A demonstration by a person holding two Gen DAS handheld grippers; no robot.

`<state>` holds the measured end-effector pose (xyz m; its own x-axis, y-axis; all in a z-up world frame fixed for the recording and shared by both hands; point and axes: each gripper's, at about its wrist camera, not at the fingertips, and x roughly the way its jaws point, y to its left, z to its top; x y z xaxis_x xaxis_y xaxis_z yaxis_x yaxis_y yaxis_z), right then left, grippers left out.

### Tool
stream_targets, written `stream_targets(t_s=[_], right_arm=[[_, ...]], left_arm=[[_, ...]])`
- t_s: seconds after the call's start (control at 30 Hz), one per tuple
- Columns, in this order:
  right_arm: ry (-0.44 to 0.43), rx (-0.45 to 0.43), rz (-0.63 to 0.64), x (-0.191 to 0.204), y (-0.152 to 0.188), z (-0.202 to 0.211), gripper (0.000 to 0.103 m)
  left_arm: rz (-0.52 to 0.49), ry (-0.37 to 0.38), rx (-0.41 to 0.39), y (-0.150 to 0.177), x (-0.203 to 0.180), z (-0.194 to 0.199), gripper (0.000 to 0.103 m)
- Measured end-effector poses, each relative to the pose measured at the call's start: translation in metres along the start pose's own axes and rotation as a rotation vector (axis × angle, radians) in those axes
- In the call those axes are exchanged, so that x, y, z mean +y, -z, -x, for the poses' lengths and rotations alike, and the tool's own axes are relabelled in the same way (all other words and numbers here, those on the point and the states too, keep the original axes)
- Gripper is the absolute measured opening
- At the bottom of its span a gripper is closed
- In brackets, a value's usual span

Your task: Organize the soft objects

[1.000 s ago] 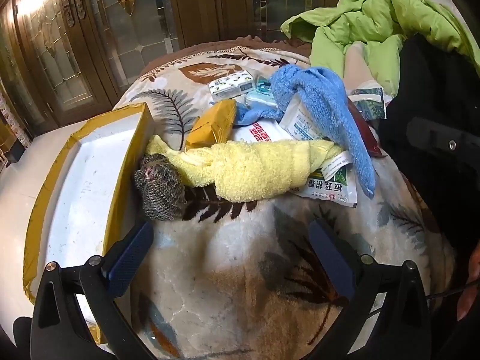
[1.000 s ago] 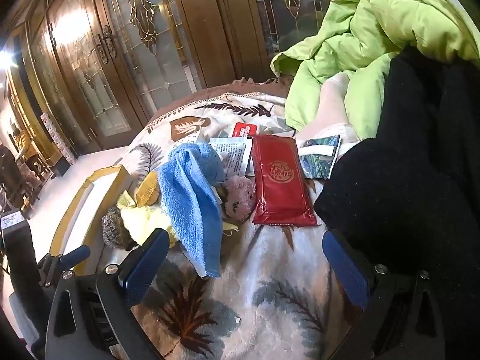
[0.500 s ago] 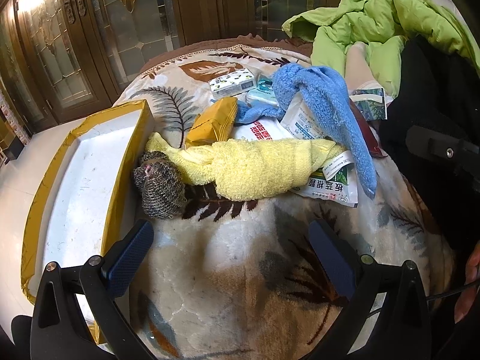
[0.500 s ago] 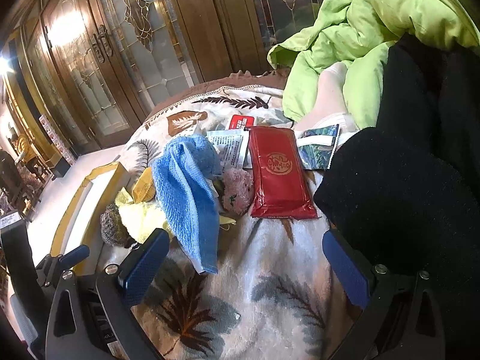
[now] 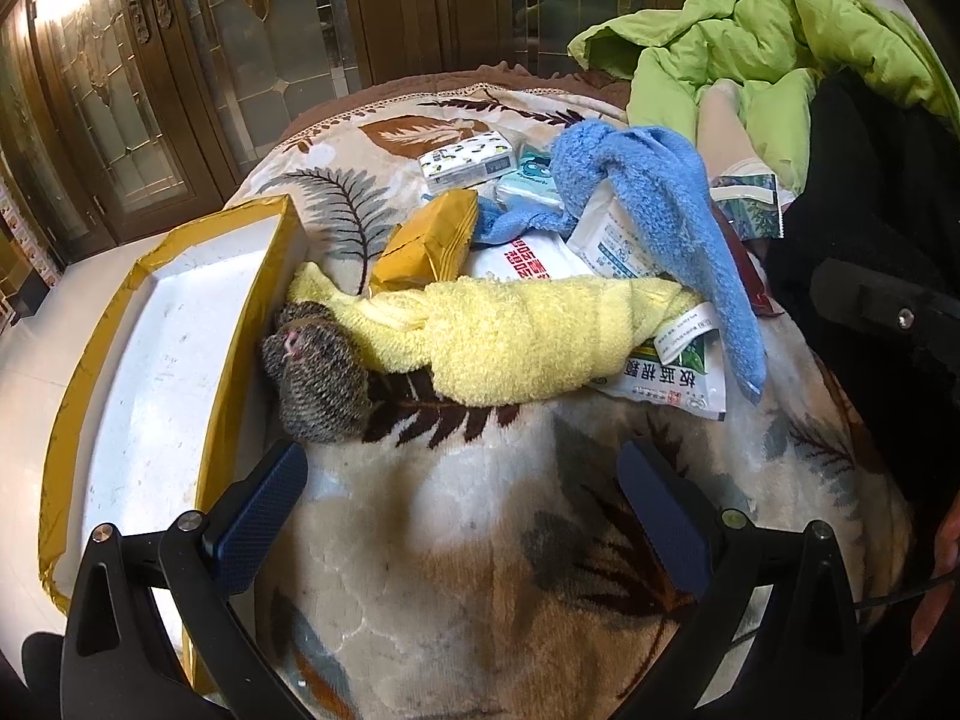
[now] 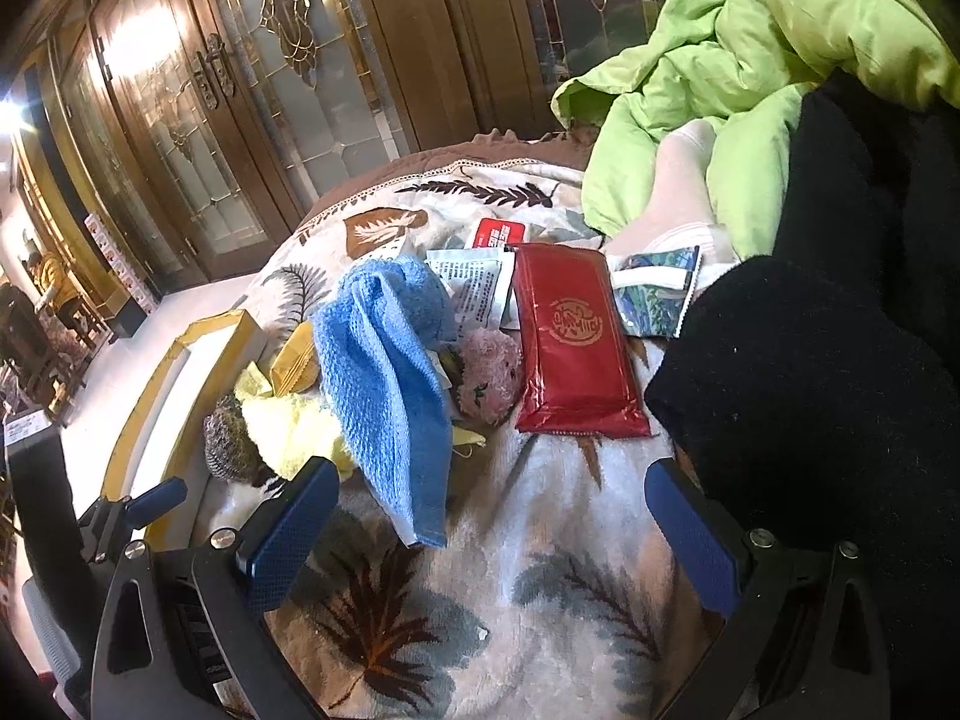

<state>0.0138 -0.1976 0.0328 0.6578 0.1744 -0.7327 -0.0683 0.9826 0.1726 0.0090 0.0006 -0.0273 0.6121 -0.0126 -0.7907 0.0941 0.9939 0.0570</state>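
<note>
A rolled yellow towel lies across the leaf-patterned blanket, with a grey knitted ball at its left end. A blue towel drapes over paper packets behind it. My left gripper is open, hovering just short of the yellow towel and holding nothing. In the right wrist view the blue towel hangs left of a pink plush ball and a red packet. My right gripper is open and empty, short of the blue towel's lower end.
A yellow-edged white tray sits left of the pile, at the blanket's edge. Tissue packs and sachets lie behind. A green quilt and black clothing fill the right side. Wooden glass doors stand behind.
The left gripper barely moves. The right gripper has swung slightly right and closer, so the towels and red packet sit a little more to the left in its view.
</note>
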Motion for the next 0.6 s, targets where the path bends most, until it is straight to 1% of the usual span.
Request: stream_targets(t_s=[0.13,0.3,0.37,0.43,0.5,0.53,0.57,0.6], right_arm=[[0.002,-0.001,0.008,0.001,-0.004,-0.001,0.103],[0.005,0.009,0.012,0.001,-0.007,-0.004,0.103],[0.005,0.009,0.014,0.001,-0.008,-0.005,0.103],[0.002,0.008,0.009,0.001,-0.009,-0.006,0.103],[-0.007,0.013,0.002,0.000,-0.011,-0.009,0.103],[-0.008,0.015,0.001,0.001,-0.011,-0.009,0.103],[-0.009,0.015,0.002,0.001,-0.012,-0.010,0.103],[-0.009,0.015,0.004,0.001,-0.012,-0.010,0.103]], left_arm=[[-0.014,-0.006,-0.021,-0.011,0.000,-0.006,0.103],[-0.005,0.032,-0.012,-0.022,0.001,-0.016,0.103],[0.017,0.052,-0.007,-0.025,0.005,-0.016,0.103],[0.061,0.072,-0.028,-0.028,0.012,-0.011,0.103],[0.074,0.071,-0.022,-0.033,0.014,-0.010,0.103],[0.074,0.066,-0.015,-0.035,0.014,-0.011,0.101],[0.079,0.066,-0.009,-0.036,0.015,-0.011,0.087],[0.094,0.072,0.001,-0.037,0.016,-0.013,0.062]])
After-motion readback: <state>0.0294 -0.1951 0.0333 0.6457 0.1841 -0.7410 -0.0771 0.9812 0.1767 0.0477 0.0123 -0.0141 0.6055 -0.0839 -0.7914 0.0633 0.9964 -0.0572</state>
